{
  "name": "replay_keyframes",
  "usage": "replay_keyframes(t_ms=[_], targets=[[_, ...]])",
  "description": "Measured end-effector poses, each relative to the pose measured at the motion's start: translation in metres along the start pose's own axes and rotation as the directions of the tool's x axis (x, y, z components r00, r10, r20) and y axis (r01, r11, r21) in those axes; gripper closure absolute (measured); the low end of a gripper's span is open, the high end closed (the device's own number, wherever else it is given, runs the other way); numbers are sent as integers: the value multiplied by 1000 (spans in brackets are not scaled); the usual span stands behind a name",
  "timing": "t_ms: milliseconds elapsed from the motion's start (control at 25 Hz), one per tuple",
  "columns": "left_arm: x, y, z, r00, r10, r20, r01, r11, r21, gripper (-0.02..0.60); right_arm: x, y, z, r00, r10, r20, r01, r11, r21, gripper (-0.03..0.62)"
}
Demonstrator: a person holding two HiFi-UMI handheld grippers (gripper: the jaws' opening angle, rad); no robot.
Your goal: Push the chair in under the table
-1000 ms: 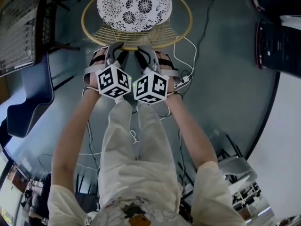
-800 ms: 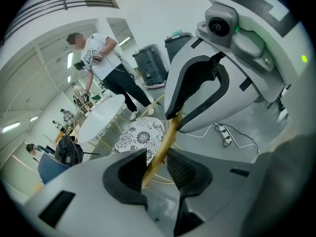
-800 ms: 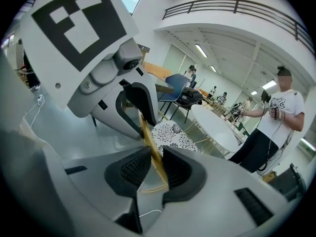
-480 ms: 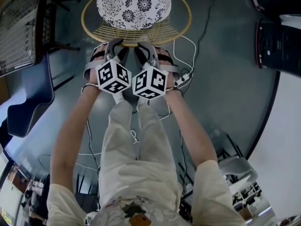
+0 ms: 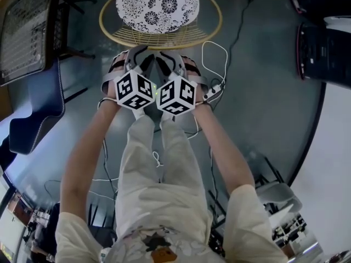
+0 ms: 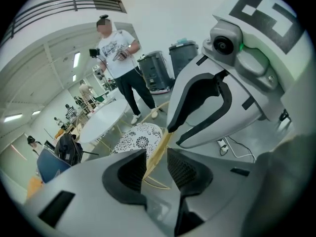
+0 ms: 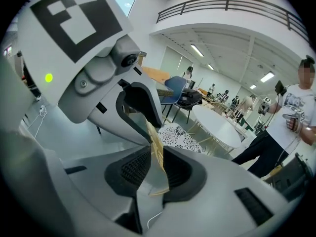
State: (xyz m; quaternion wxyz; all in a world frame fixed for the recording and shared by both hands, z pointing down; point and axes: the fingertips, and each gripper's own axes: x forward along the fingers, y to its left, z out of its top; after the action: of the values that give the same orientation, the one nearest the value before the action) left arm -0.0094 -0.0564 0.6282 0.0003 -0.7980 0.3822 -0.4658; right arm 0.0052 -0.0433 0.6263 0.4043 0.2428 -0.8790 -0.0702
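A dark grey, glossy floor (image 5: 263, 103) carries everything. A round gold wire chair (image 5: 159, 15) with a black-and-white floral seat pad stands on it at the top of the head view. Just to the chair's right, a thin white cable (image 5: 225, 56) loops across the floor down to a white power strip (image 5: 214, 91), and a black cable (image 5: 239, 21) runs away beyond them. A blue upholstered chair (image 5: 35, 114) stands at the left. A round white tabletop (image 6: 101, 125) on slim legs stands beyond the wire chair.

Both arms (image 5: 88, 152) are stretched forward, with the claws held side by side and tilted downward. The left claw (image 6: 157, 163) is being opened around the rim (image 6: 164, 141); the right claw (image 7: 157, 169) is clamped on it.
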Motion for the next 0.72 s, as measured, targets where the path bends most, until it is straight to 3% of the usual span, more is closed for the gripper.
replay_keyframes(t_ms=[120, 240, 360, 600, 720], targets=[[-20, 0, 5, 1000, 6, 16, -6, 1000, -31, 453, -19, 0, 7, 1000, -13, 22, 12, 999, 46, 523], [-49, -6, 5, 999, -18, 28, 22, 992, -126, 453, -47, 4, 21, 998, -23, 56, 15, 992, 126, 523], [-82, -17, 11, 997, -33, 63, 48, 968, -246, 454, -82, 9, 35, 995, -37, 98, 16, 980, 198, 524], [-149, -18, 41, 991, 38, 131, 11, 937, -349, 545, -148, 4, 76, 982, -63, 178, 6, 953, 303, 535], [-187, -16, 55, 984, 70, 165, 6, 908, -419, 565, -182, 4, 101, 974, -78, 212, 0, 939, 345, 546]])
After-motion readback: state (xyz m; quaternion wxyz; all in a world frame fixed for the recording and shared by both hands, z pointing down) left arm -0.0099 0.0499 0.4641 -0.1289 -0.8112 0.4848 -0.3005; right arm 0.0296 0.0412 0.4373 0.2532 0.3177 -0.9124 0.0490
